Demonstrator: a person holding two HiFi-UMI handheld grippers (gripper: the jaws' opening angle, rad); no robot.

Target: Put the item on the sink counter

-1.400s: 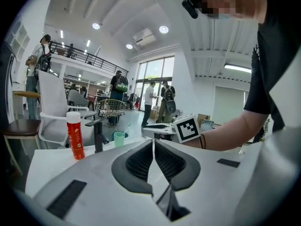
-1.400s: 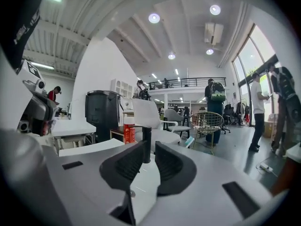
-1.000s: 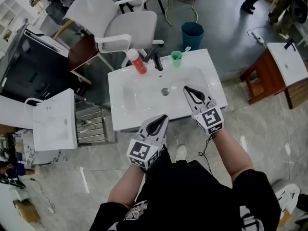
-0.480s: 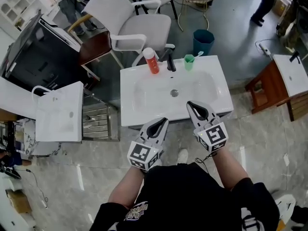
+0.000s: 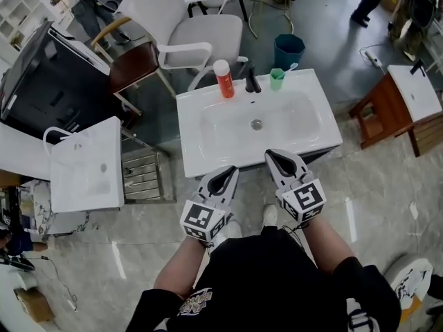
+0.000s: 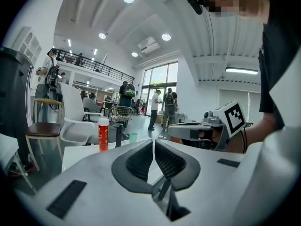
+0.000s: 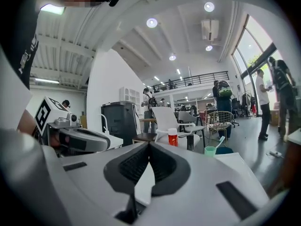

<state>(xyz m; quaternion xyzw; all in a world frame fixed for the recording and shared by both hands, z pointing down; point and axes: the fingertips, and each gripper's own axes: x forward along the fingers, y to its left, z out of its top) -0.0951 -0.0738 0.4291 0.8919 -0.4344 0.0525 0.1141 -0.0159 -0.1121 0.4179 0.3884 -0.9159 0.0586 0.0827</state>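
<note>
White sink counter (image 5: 189, 138); red bottle (image 5: 223, 79), black faucet (image 5: 252, 82), green cup (image 5: 277, 79) at back

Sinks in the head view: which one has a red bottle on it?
The middle sink; only it bears the red bottle, on its back rim beside the black faucet.

A white plastic armchair (image 5: 201, 32) stands on the grey floor; right of it a teal waste bin (image 5: 288, 50), left of it a brown wooden stool (image 5: 135, 64), farther left a black cabinet (image 5: 48, 81)
</note>
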